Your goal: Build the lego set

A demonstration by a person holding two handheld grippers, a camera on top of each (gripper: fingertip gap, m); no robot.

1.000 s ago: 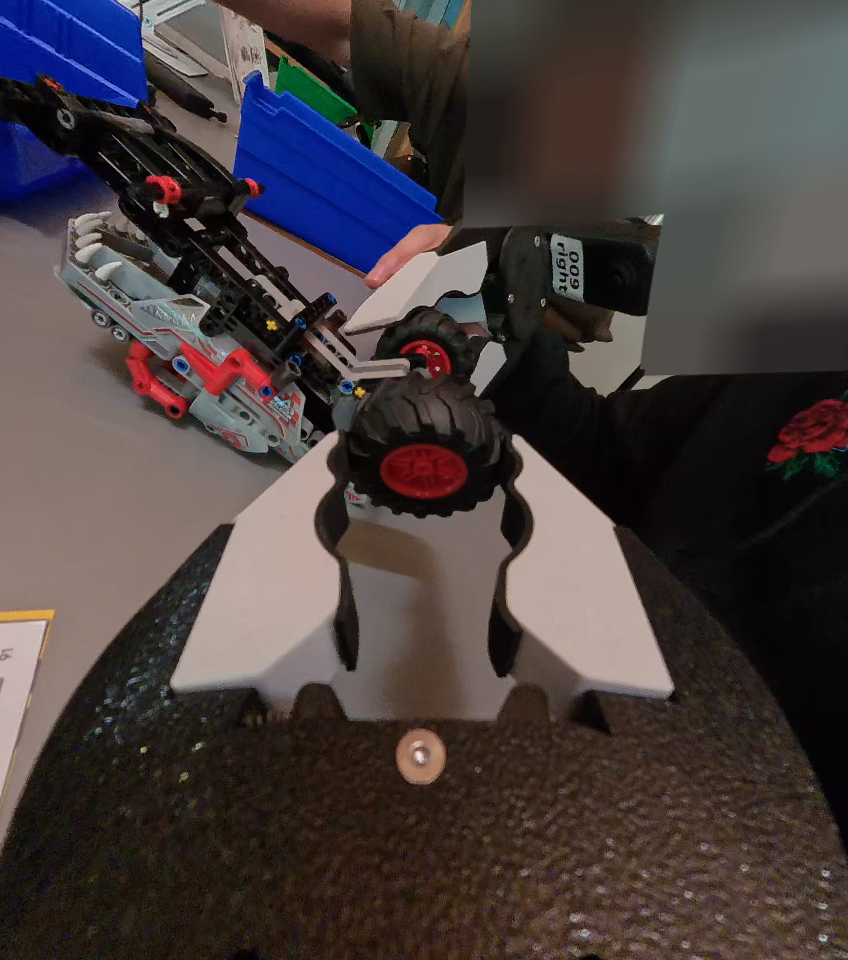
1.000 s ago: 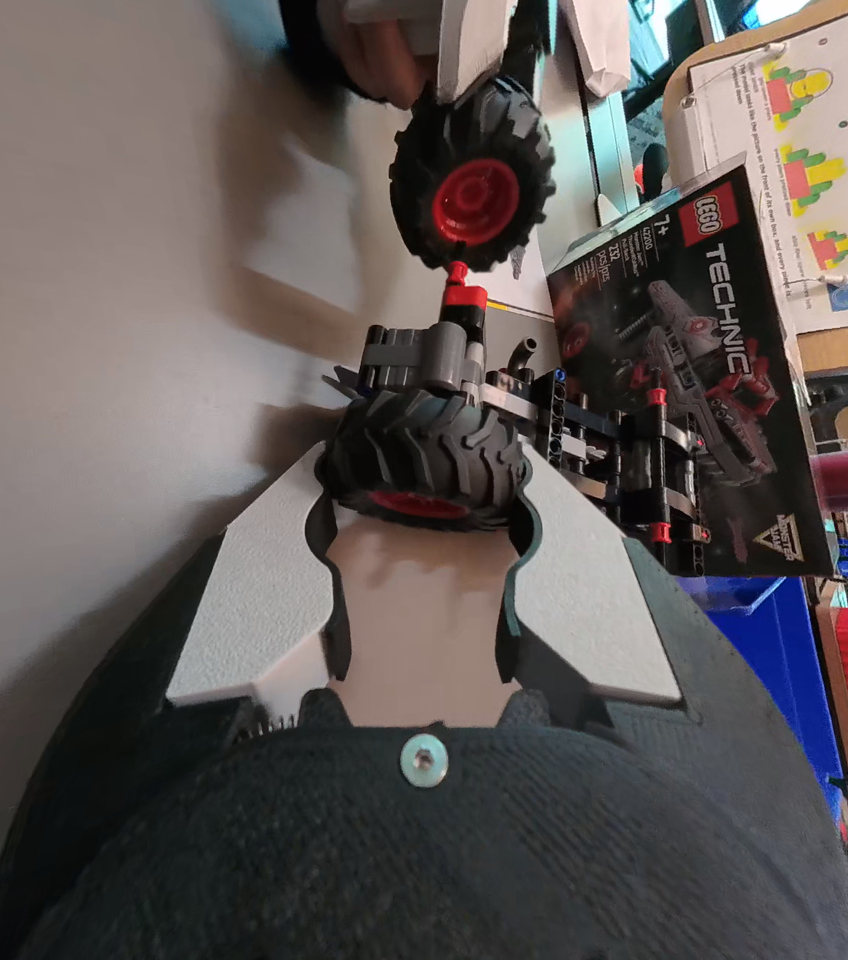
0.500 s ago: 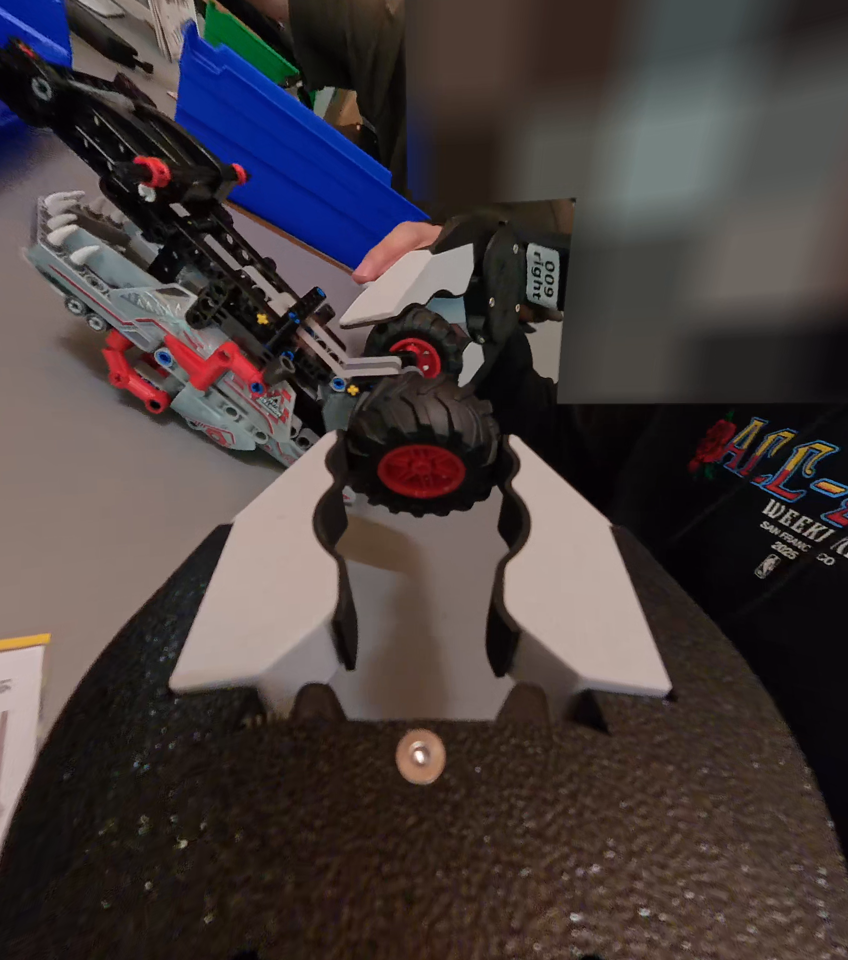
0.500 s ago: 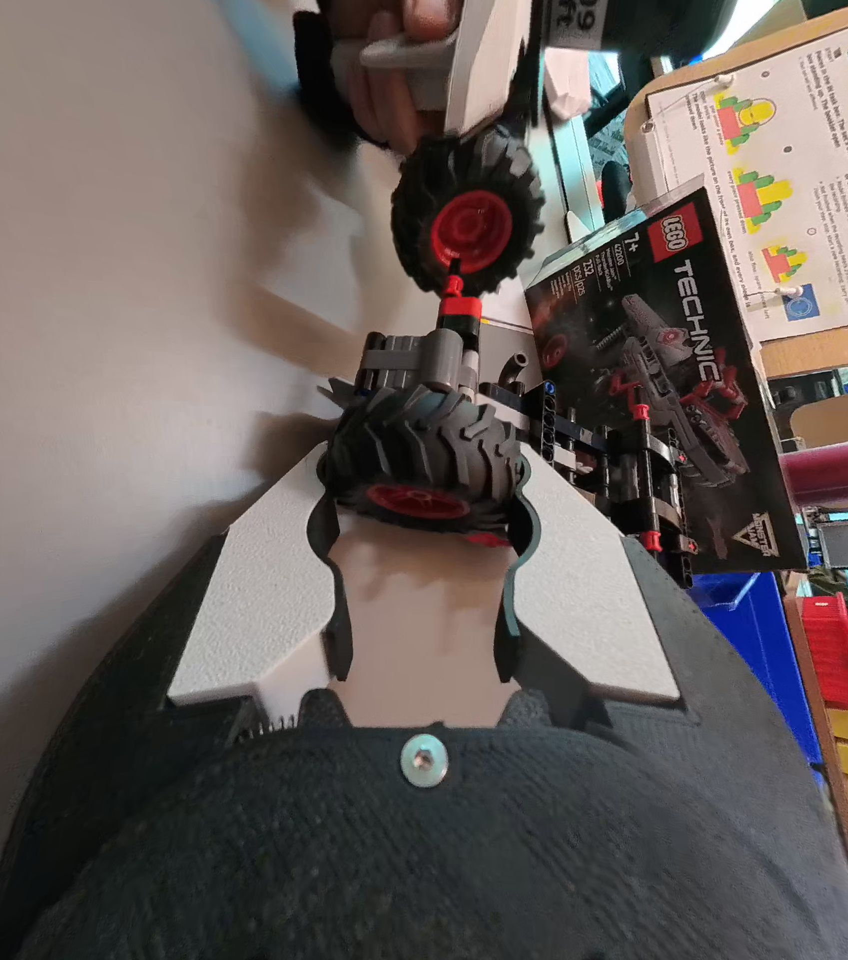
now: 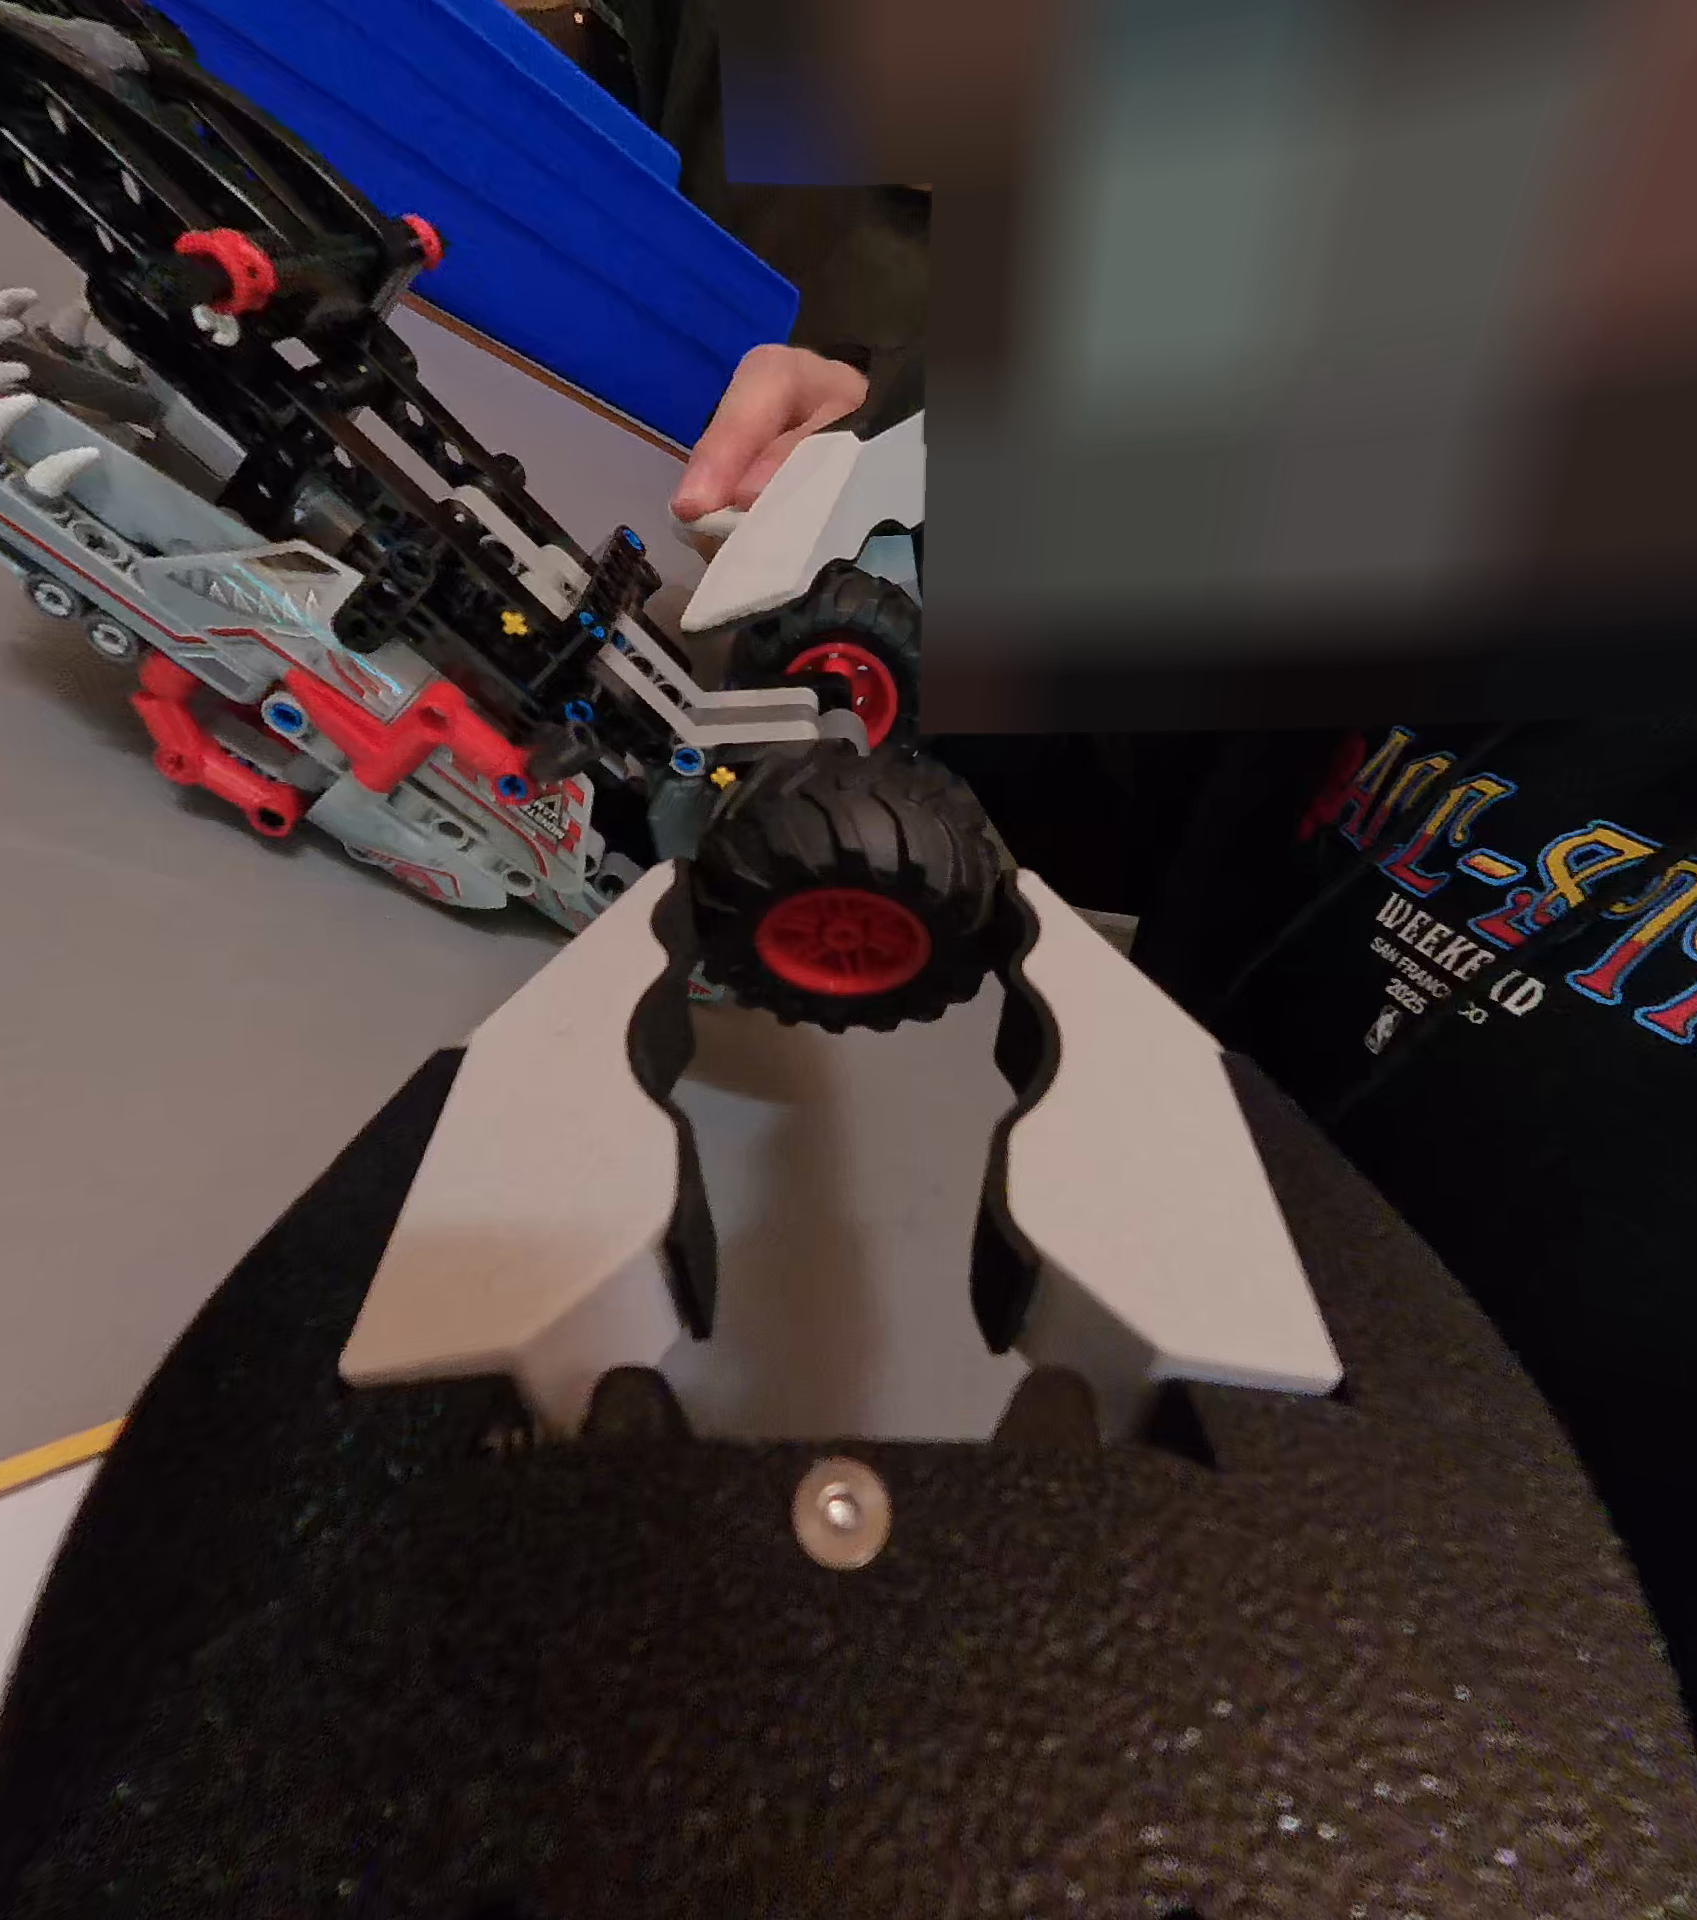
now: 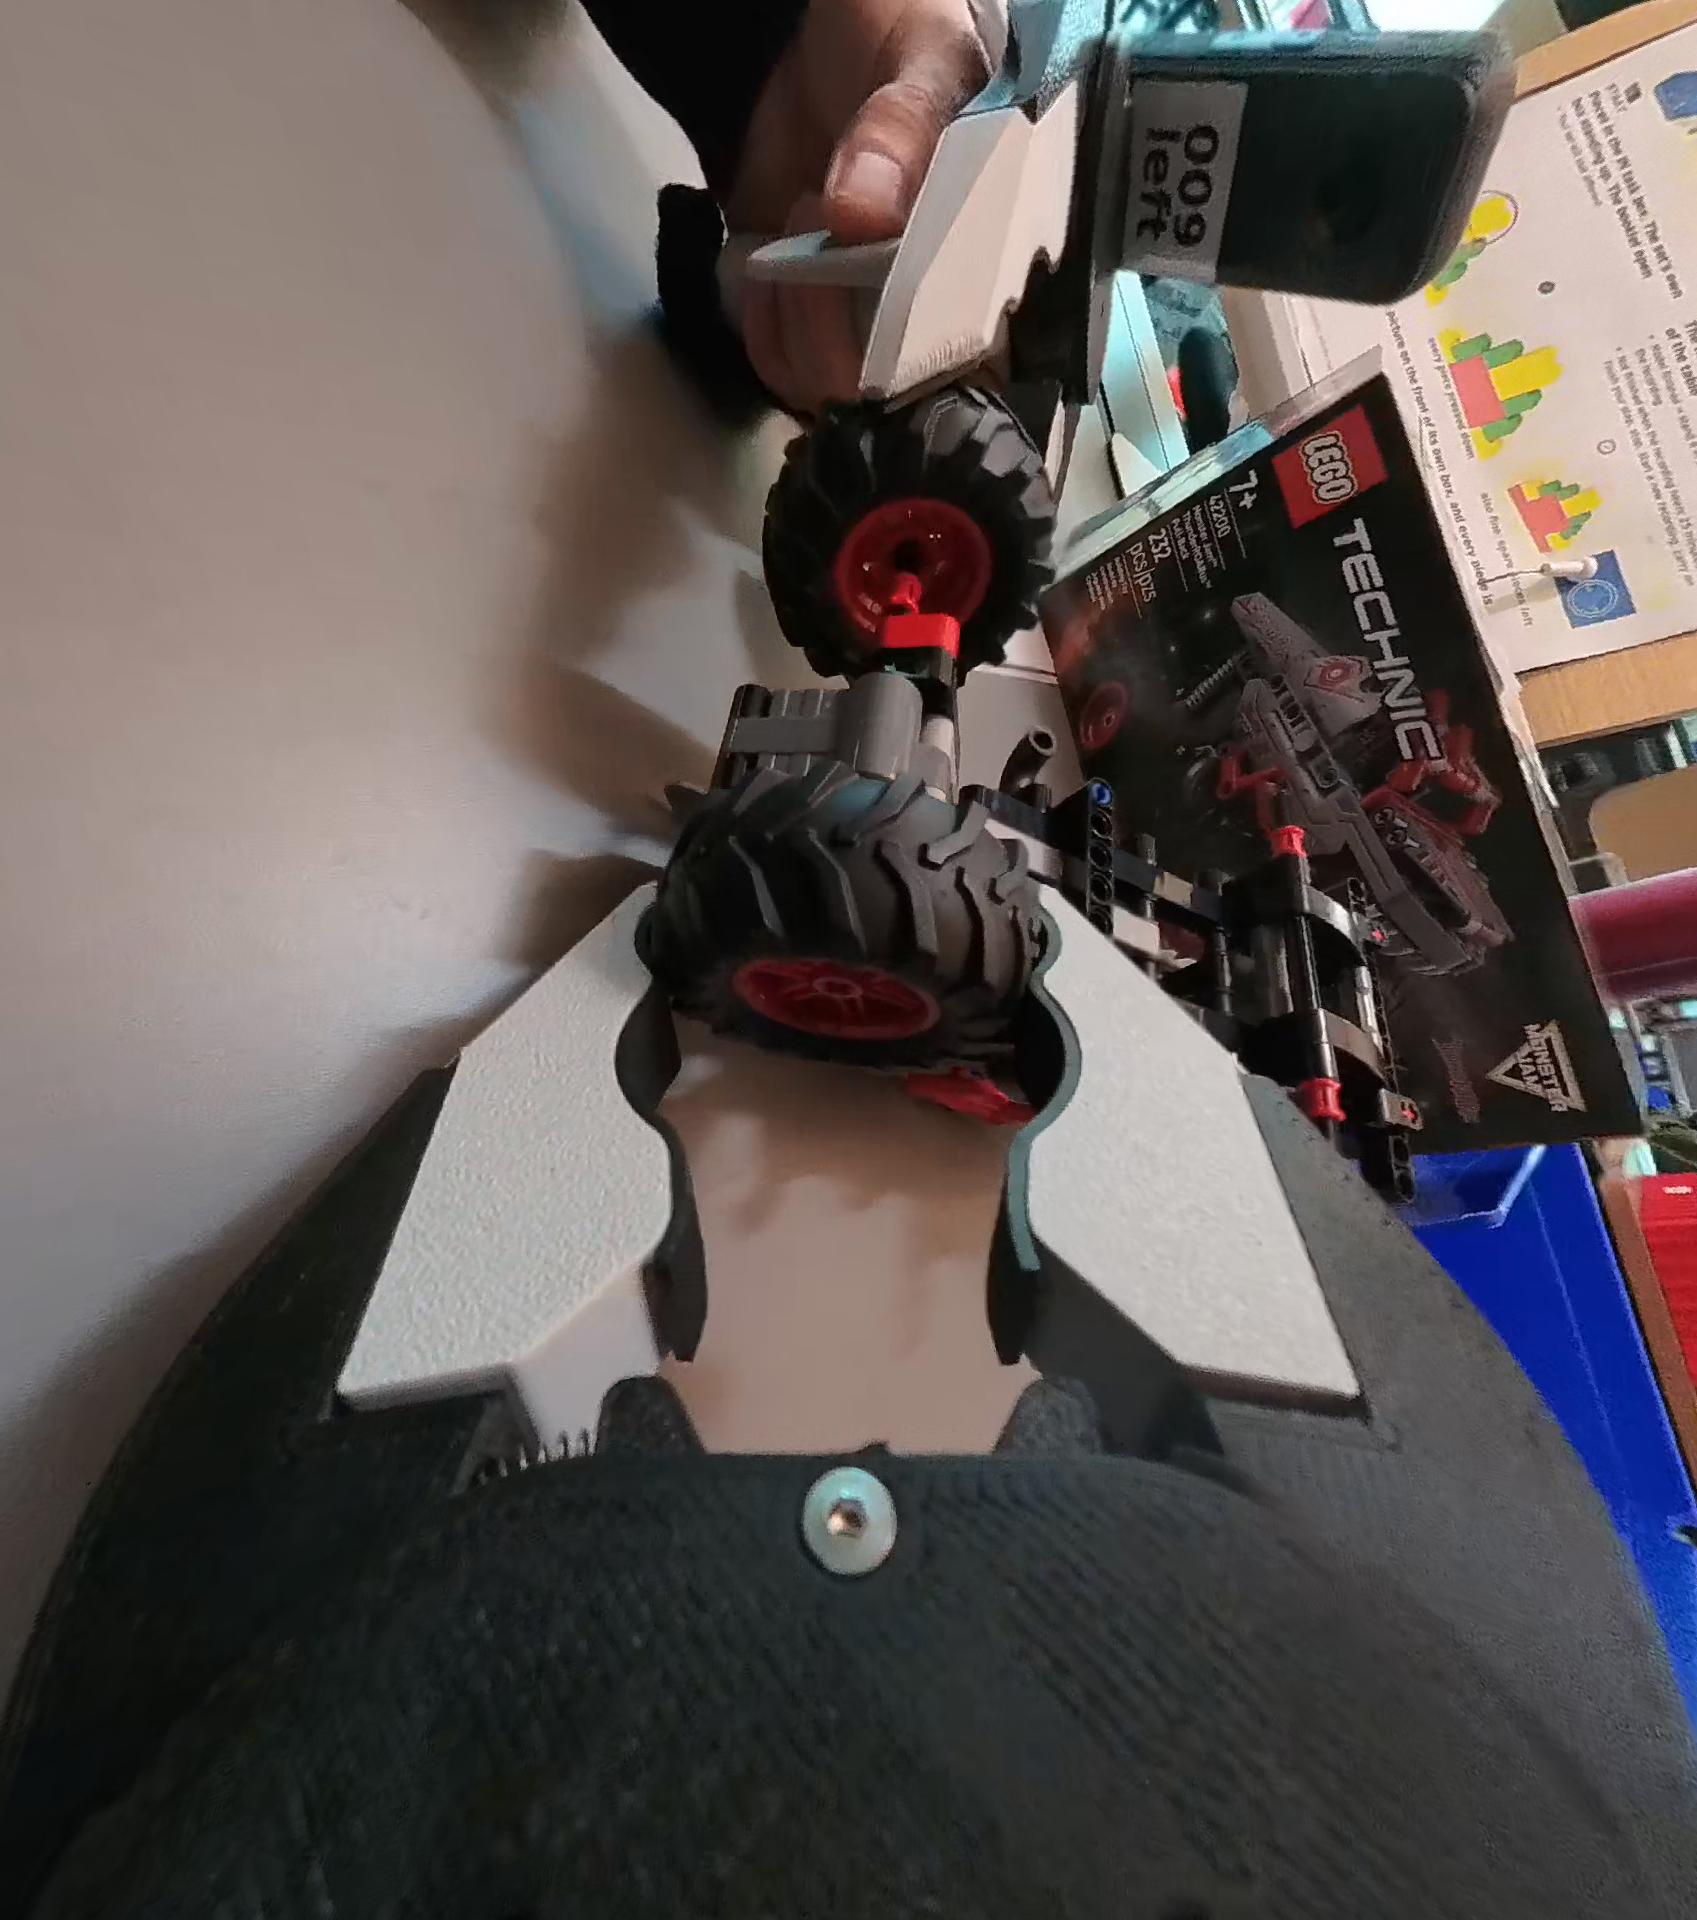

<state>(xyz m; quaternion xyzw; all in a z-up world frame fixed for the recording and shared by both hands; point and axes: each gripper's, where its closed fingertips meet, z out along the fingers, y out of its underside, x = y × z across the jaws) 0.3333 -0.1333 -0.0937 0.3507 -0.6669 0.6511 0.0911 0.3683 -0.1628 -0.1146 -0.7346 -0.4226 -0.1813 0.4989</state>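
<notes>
Lego model (image 5: 324, 623) was held at table (image 5: 96, 1039) edge; each wheel (image 5: 844, 904) (image 6: 844, 935) was clamped by left gripper (image 5: 839, 935) and right gripper (image 6: 844, 966).

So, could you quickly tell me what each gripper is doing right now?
Left gripper: shut on one black wheel of the model.
Right gripper: shut on the opposite wheel.

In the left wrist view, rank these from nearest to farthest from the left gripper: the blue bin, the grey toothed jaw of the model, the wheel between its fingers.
1. The wheel, gripped at the fingertips of the left gripper.
2. The grey toothed jaw, beyond it to the left, on the table.
3. The blue bin, farthest, behind the model at the top.
</notes>
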